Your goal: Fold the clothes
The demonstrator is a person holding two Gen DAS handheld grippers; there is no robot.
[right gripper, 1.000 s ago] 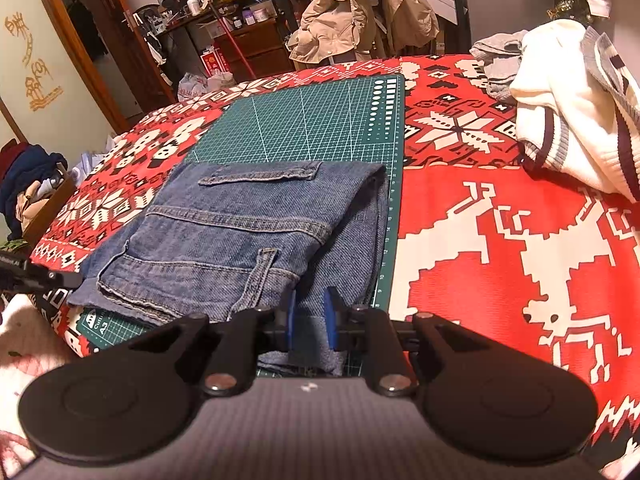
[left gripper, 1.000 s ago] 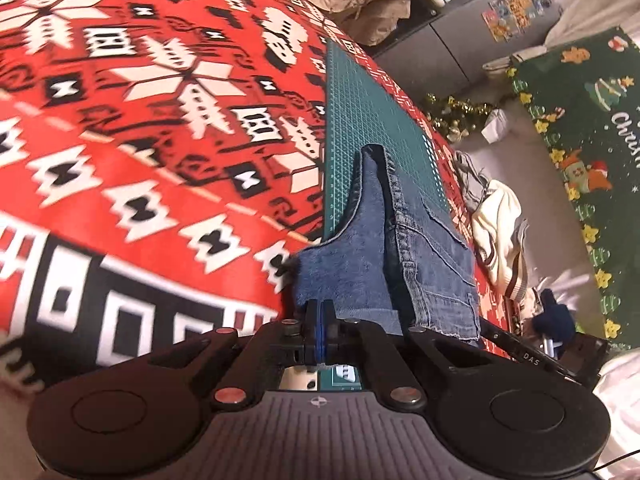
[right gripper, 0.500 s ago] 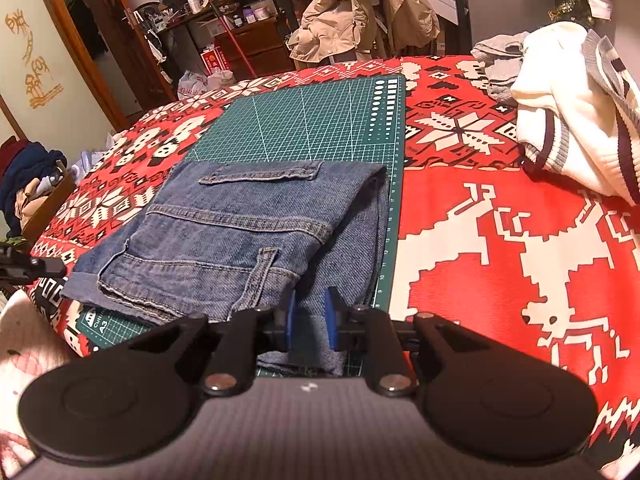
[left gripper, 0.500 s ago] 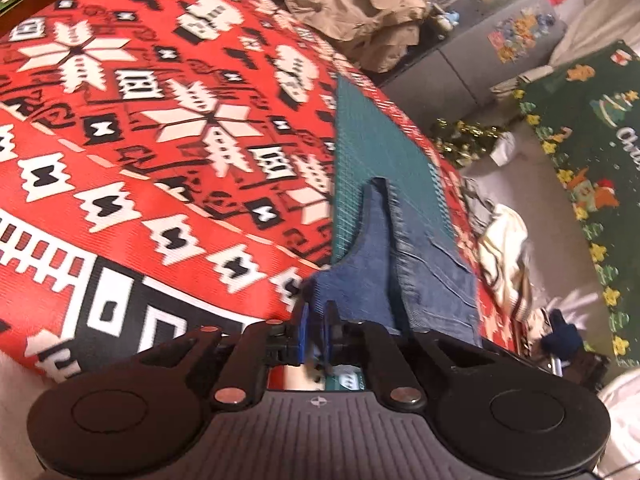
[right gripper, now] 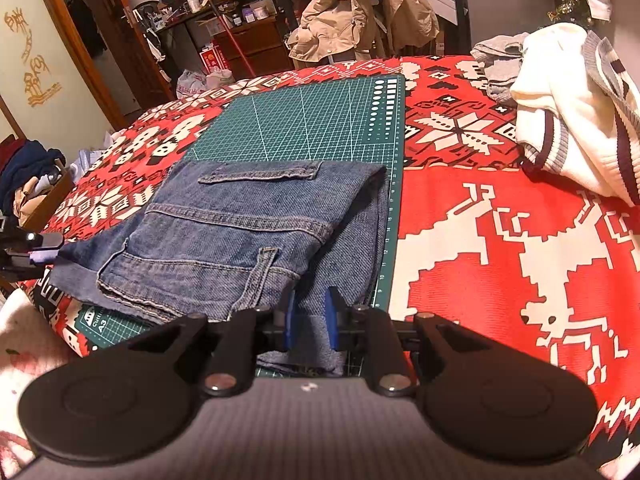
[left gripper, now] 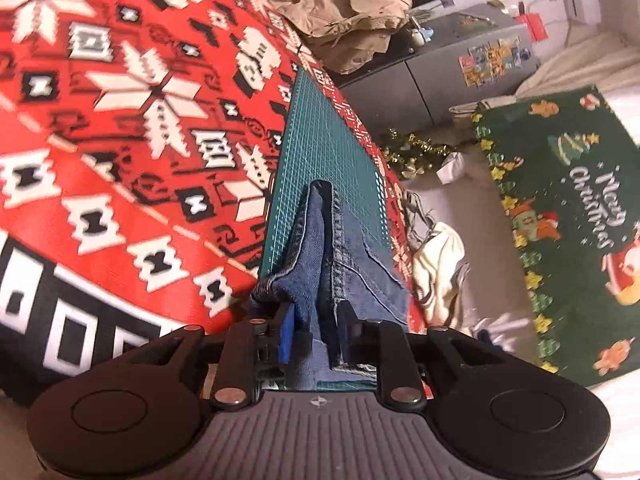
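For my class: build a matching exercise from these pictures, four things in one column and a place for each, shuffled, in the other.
Things
1. folded jeans
2. cutting mat
3. white sweater
4. beige jacket

Places
A. draped beyond the far edge of the bed
B. lying on the green mat
C. heaped on the blanket, right of the mat
D. flat on the red patterned blanket

Pairs: 1-B, 2-D, 3-C, 4-A
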